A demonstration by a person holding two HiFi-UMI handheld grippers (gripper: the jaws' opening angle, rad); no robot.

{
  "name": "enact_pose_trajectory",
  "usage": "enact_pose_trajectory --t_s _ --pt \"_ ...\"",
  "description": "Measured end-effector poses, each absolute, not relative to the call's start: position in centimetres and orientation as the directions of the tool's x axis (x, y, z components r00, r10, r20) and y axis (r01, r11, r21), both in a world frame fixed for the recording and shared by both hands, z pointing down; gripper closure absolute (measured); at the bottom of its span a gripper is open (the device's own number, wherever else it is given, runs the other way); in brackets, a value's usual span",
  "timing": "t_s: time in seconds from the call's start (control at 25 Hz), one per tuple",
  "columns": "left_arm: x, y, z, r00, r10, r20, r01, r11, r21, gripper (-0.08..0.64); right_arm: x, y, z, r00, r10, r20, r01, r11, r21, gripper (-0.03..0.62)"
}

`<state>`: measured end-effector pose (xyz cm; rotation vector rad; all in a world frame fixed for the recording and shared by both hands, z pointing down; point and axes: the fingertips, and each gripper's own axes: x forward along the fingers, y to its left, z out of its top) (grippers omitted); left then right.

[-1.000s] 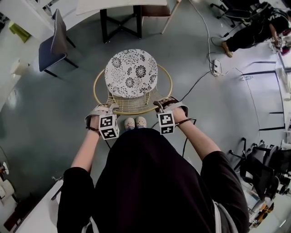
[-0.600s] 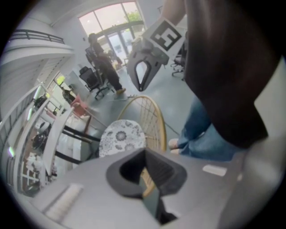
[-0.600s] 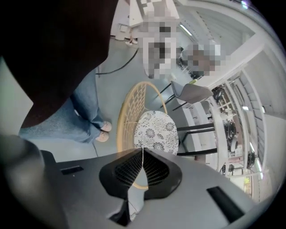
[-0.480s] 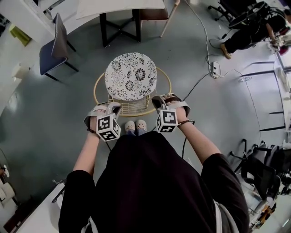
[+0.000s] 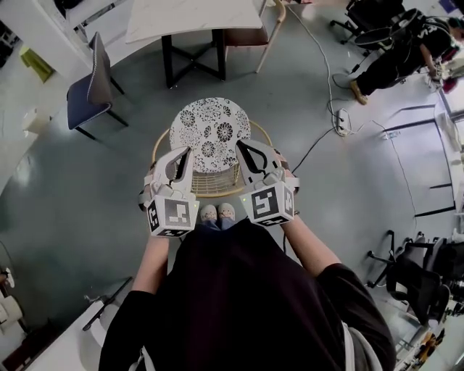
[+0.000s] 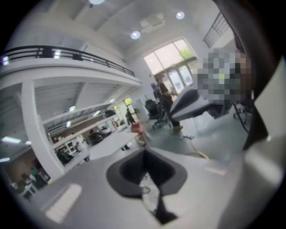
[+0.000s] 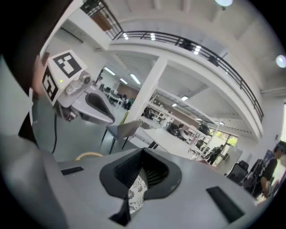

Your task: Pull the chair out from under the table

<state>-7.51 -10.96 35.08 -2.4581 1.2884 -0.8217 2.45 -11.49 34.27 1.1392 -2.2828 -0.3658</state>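
The chair point(image 5: 161, 141) has a round rattan frame and a black-and-white patterned cushion point(image 5: 210, 130). It stands on the grey floor in front of my feet, apart from the white table point(image 5: 196, 16) at the top. My left gripper point(image 5: 187, 151) and right gripper point(image 5: 239, 145) hang side by side in the air above the chair's near rim, touching nothing. In the left gripper view the left gripper point(image 6: 145, 154) is shut and empty. The right gripper point(image 7: 143, 154) is shut and empty too. A strip of the cushion point(image 7: 136, 192) shows below its jaws.
A blue-grey chair point(image 5: 90, 76) stands at the upper left and a wooden chair point(image 5: 254, 22) is by the table. A power strip with cables point(image 5: 341, 116) lies to the right. A seated person point(image 5: 395, 54) is at the top right, office chairs point(image 5: 417, 268) at the lower right.
Both grippers have left the chair's back rim, risen towards the camera and swung to point forward over the seat. The chair has stayed in place.
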Motion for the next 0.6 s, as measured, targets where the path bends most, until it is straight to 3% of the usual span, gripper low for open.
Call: enact_pose_trajectory --t_s 0.16,0.32,0.6 --pt "-7.7 -11.1 30.3 0.422 -0.88 0.216 -0.801 -0.474 -0.365 0.552 2.8 -11.5 29.7 -0.488 -0.848 0.206 -0.796 0.529 0.293 0.572" --pt "-7.5 -10.8 27.0 0.408 -0.909 0.08 -0.845 -0.41 -0.344 0.552 3.3 -11.2 27.2 -0.464 -0.877 0.12 -0.864 0.479 0.154 0.572" --pt "-8.0 -10.7 26.3 0.388 -0.921 0.042 -0.875 -0.382 -0.298 0.552 2.9 -11.0 26.1 -0.466 -0.882 0.071 -0.871 0.472 0.135 0.572"
